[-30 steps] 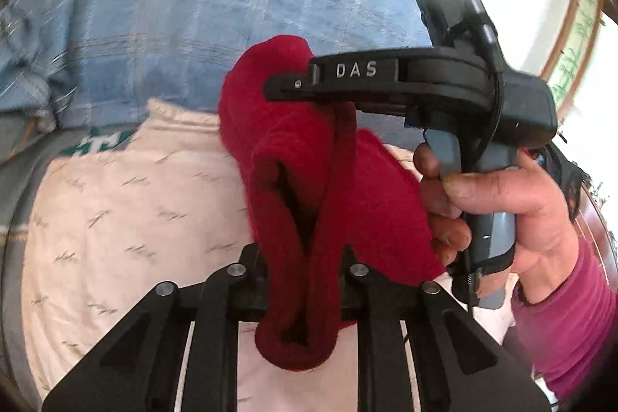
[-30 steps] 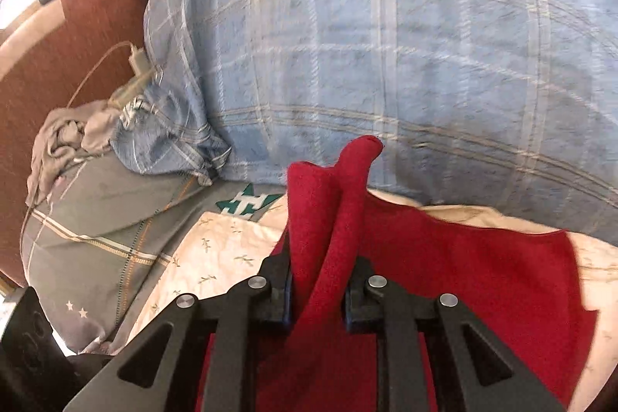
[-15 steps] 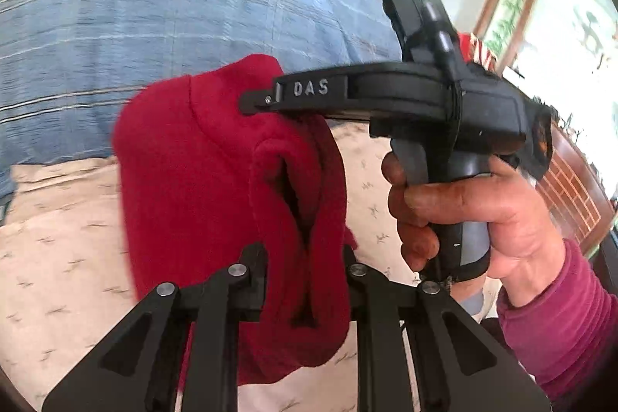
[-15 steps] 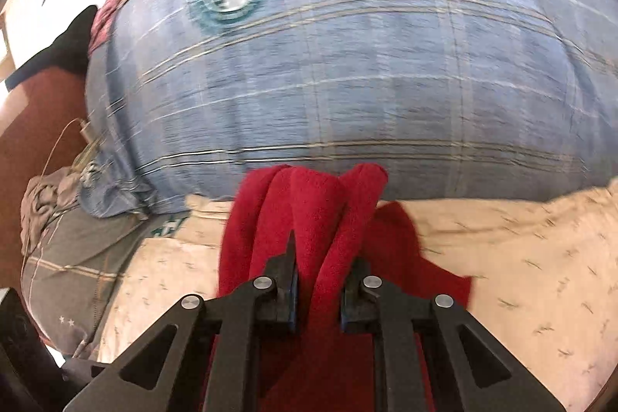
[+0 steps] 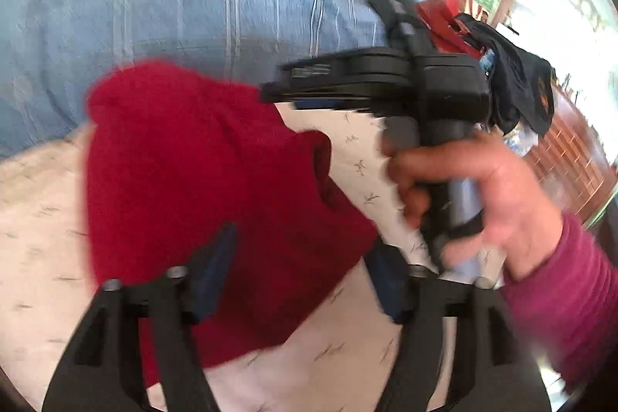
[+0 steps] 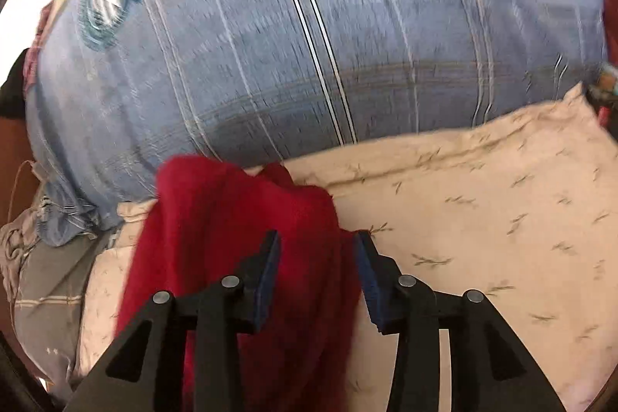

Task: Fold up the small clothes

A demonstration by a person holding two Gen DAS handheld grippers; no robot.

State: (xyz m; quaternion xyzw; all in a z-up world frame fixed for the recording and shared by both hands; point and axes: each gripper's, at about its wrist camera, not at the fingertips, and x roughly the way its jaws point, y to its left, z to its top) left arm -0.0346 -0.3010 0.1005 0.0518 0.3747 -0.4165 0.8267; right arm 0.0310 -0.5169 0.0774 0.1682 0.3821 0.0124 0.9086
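A red fleece garment [image 5: 201, 188] lies in a folded heap on the cream patterned sheet [image 5: 38, 219]. My left gripper [image 5: 301, 277] is open, its jaws wide apart with the cloth lying loose between them. My right gripper [image 6: 316, 269] is also open, its blue pads either side of the red garment [image 6: 239, 242] without pinching it. The right gripper's body [image 5: 386, 83], held in a hand, shows in the left wrist view just right of the garment. Both views are blurred by motion.
A large blue checked pillow [image 6: 309, 45] rises behind the garment. A grey pillow [image 6: 46, 296] and crumpled cloth lie at the left. Dark and red clothes [image 5: 502, 64] are piled at the right, near a wooden bed edge [image 5: 571, 157].
Both grippers were shut on the red garment, holding it up. Now both have opened and let go. The garment has dropped onto the sheet, and both views have swung.
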